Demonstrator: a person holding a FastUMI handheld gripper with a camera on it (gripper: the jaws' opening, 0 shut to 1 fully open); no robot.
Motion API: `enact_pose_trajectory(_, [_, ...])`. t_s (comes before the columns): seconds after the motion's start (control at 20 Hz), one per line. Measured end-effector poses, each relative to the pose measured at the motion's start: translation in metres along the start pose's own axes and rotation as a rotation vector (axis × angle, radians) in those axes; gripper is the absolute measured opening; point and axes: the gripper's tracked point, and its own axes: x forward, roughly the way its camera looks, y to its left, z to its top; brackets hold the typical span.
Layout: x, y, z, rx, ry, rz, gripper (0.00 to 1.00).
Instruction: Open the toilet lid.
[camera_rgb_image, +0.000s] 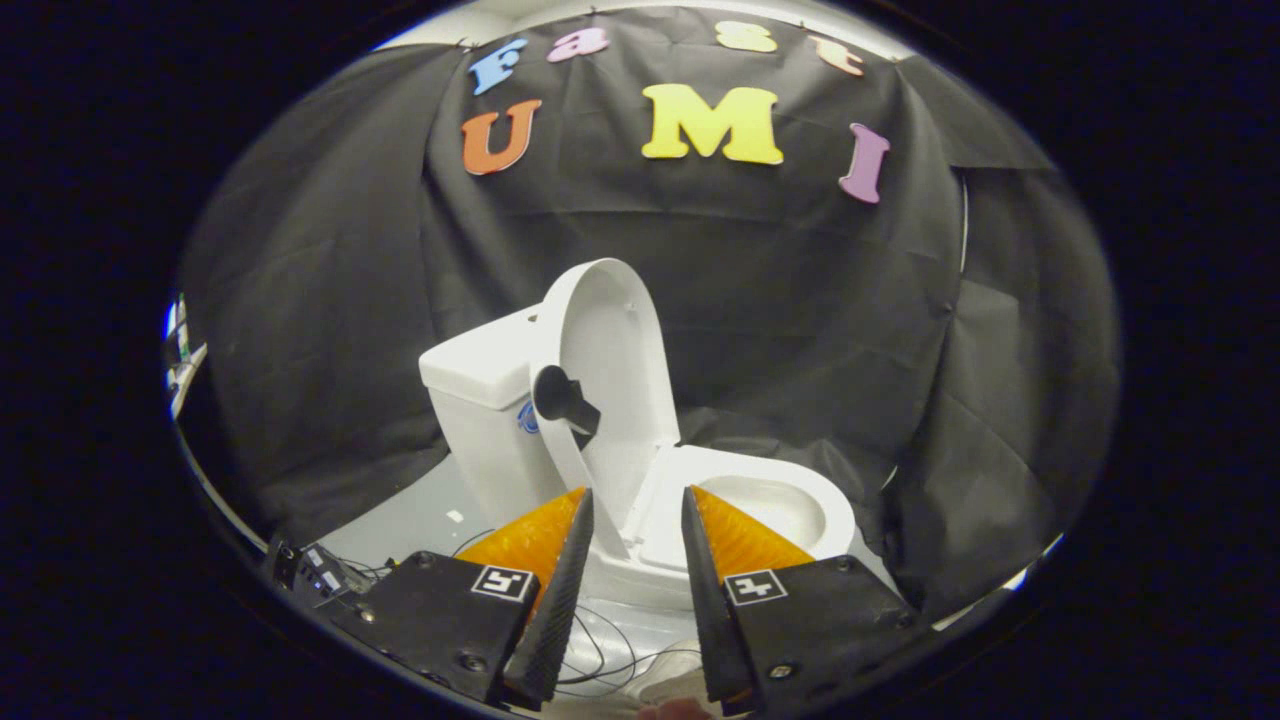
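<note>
The toilet lid (605, 360) (rigid, light, hinged plastic) stands raised beyond the gripper (637, 520), fingers apart and empty; grip its black knob (560, 398).

White toilet (700, 500) stands on a pale floor (410, 520); thin cables (600, 650), perhaps loose, lie there

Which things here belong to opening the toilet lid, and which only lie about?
Job: toilet lid, standing raised with a black knob; toilet; gripper, open, holding nothing.
Lying about: cables and a small device on the floor.
</note>
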Motion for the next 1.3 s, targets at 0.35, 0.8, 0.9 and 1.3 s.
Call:
enact_pose_trajectory(0.35, [-0.098,-0.059,0.025,0.017,-0.214,-0.013,0.71])
enact_pose_trajectory(0.8, [-0.177,-0.129,0.01,0.076,-0.352,-0.081,1.0])
enact_pose_trajectory(0.9, [-0.187,-0.141,-0.001,0.096,-0.349,-0.077,1.0])
enact_pose_trajectory(1.3, [-0.188,-0.173,-0.014,0.155,-0.345,-0.094,1.0])
